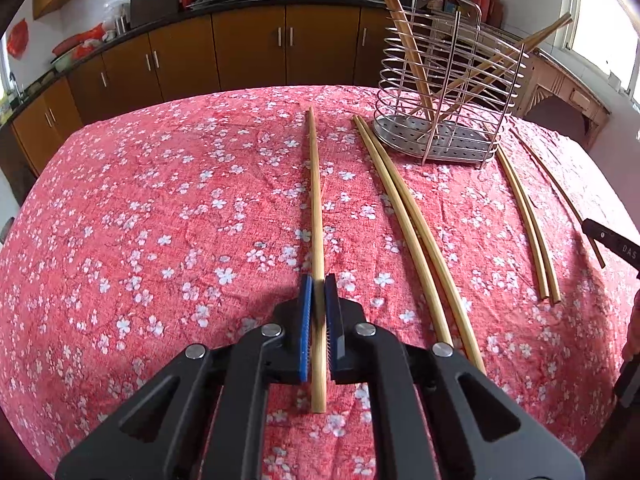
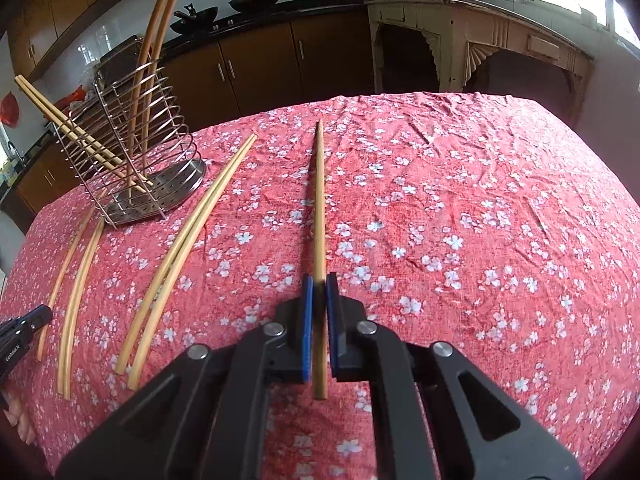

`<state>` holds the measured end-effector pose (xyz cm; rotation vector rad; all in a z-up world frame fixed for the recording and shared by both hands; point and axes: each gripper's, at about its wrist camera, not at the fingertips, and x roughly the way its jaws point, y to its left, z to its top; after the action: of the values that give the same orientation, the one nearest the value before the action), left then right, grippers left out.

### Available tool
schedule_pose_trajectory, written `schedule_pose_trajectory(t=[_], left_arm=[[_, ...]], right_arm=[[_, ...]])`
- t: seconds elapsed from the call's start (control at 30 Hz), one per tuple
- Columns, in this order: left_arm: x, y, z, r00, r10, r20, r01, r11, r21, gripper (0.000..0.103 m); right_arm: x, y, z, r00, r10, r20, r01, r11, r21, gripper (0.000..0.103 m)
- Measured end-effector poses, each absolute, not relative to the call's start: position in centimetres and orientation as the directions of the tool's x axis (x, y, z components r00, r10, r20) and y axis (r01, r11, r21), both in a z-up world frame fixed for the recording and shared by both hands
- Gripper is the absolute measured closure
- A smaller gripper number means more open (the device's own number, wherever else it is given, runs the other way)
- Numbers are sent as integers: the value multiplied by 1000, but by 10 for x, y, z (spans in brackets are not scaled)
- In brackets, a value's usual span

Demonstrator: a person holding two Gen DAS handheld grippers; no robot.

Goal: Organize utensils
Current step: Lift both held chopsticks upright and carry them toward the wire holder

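Chopstick (image 1: pixel 316 208), pale bamboo, pinched between blue pads of left gripper (image 1: pixel 319 280), second chopstick (image 2: pixel 319 208) pinched by right gripper (image 2: pixel 319 280), loose pairs (image 1: pixel 404 216) on floral red tablecloth (image 1: pixel 160 220), near wire holder (image 1: pixel 448 92) holding more chopsticks.

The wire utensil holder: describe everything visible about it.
The wire utensil holder is shiny metal: stacked wire rings on upright rods above a perforated drip tray. It stands upright on the red floral tablecloth, far side. Four chopsticks lean inside it, two steep and two low. Neither gripper touches it.
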<state>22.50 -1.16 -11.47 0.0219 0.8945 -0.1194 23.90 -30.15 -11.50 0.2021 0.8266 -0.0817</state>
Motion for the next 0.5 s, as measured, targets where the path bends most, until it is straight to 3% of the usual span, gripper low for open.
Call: schedule_pose_trajectory(t=[0.23,0.5], left_arm=[[201,-1,-91,663,-130,-737,131,990,-56,97],[190,-5,-47,747,-177,-641,155,984,-90,97]], right_arm=[[216,-306,-90,747,15,-665,132,976,171,95],[196,-307,-43,869,2,-494,101,978,182,95]])
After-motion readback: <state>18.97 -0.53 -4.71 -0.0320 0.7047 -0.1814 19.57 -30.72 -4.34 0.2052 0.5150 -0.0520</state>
